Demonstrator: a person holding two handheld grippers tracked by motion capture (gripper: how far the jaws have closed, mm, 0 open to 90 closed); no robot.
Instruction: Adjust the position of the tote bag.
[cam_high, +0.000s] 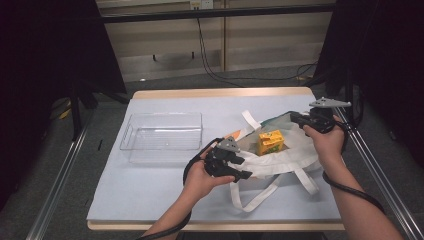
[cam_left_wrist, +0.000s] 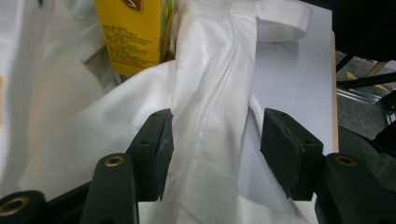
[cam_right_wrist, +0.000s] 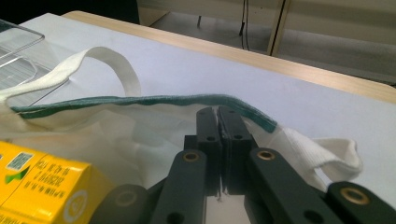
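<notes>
- White cloth tote bag (cam_high: 280, 152) lies mid-right on the table (cam_high: 150, 185), mouth held open, yellow carton (cam_high: 270, 141) standing inside
- right gripper (cam_right_wrist: 218, 112) jaws closed tight on the bag's green-trimmed far rim (cam_right_wrist: 140, 101), pulling it up and back
- left gripper (cam_left_wrist: 215, 140) jaws wide apart, straddling the near white rim (cam_left_wrist: 210, 93), nothing pinched yet
- step as judged: close left on the near hem, close to the seam, so the mouth stays spread; keep right tension steady, don't drag bag off the carton
- clear plastic bin (cam_high: 162, 132) sits empty left of the bag, apart from it
- loose handle straps (cam_high: 260, 192) trail toward the front edge, could snag the left jaws or cable; carton close behind the near rim
</notes>
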